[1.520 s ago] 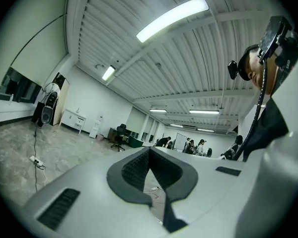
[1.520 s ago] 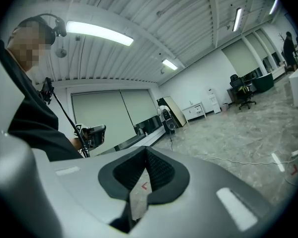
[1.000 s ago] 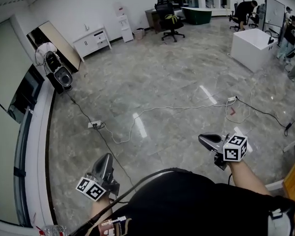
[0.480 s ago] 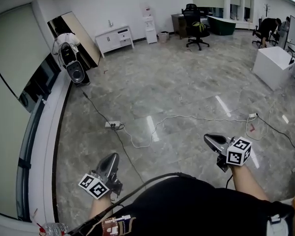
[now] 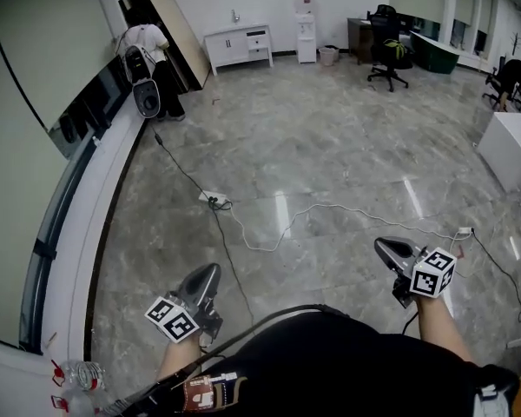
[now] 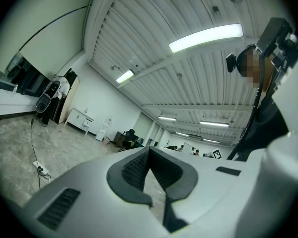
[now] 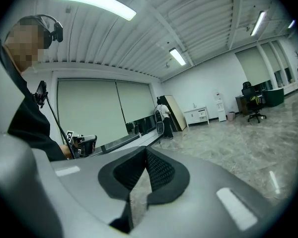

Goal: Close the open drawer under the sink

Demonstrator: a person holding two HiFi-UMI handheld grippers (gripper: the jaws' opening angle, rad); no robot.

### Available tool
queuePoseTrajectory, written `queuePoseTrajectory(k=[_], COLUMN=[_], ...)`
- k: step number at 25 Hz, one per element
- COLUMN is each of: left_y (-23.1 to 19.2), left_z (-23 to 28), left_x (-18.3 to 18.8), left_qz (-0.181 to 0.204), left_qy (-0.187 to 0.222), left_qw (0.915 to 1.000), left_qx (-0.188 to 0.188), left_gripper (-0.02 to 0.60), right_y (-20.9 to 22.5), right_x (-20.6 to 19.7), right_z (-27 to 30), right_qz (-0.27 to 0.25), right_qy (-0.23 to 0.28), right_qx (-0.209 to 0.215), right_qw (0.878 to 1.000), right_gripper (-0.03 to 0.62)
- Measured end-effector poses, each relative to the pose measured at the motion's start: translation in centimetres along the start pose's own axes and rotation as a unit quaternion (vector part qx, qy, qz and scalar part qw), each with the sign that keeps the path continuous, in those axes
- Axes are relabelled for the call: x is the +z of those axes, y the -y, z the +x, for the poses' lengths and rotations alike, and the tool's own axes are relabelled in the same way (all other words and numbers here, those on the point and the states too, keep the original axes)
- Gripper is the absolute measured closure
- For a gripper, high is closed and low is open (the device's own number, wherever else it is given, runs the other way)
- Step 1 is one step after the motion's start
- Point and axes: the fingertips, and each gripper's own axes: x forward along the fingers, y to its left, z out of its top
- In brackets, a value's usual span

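Grey floor [image 5: 347,137] — left claw [image 5: 211,271], right claw [image 5: 383,245] closed, empty.

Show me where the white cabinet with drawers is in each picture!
Head view: the white cabinet sits at the top, left of middle.
Left gripper view: the white cabinet is small, at the left, halfway down.
Right gripper view: the white cabinet is right of middle, halfway down.
Shared landmark: the water dispenser stands just right of it in every view.
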Motion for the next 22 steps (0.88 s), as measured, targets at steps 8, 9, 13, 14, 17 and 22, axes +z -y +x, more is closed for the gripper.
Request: queuePoseTrajectory(k=[8, 9, 13, 14, 17, 22], left_y=[-1.2, -1.0, -1.5, -1.6, -2.1, -3.9], left_z=[9.4, 10.6, 15.1, 16.3, 19.8, 23.8], left_x=[1.9, 2.0, 2.8, 3.1, 3.6, 3.4], left_qz=[0.023, 0.028, 0.026, 0.021, 0.015, 0.018], left_qy=[0.025, 0.027, 0.046, 0.051, 0.055, 0.036], left_qw=[0.9984, 0.9979, 0.9953, 0.9949, 0.9948, 0.9946], left_qx=[0.045, 0.052, 0.081, 0.084, 0.085, 0.095], left_gripper=[0.584, 0.584, 0.584, 0.584, 0.584, 0.584], right_y=[10.5, 12.1, 17.3, 18.4, 21.2, 25.7], right_x=[4.3, 5.0, 8.3, 9.1, 10.3, 9.1], right_z=[5.7, 6.0, 7.6, 8.2, 9.8, 11.3], right_qz=[-0.013, -0.015, -0.030, -0.033, -0.033, -0.011], right_qy=[-0.011, -0.011, -0.007, -0.006, -0.005, -0.019], right_qx=[0.061, 0.067, 0.092, 0.098, 0.111, 0.109], right_qw=[0.998, 0.998, 0.995, 0.995, 0.993, 0.994], right_gripper=[0.592, 0.592, 0.592, 0.592, 0.592, 0.592])
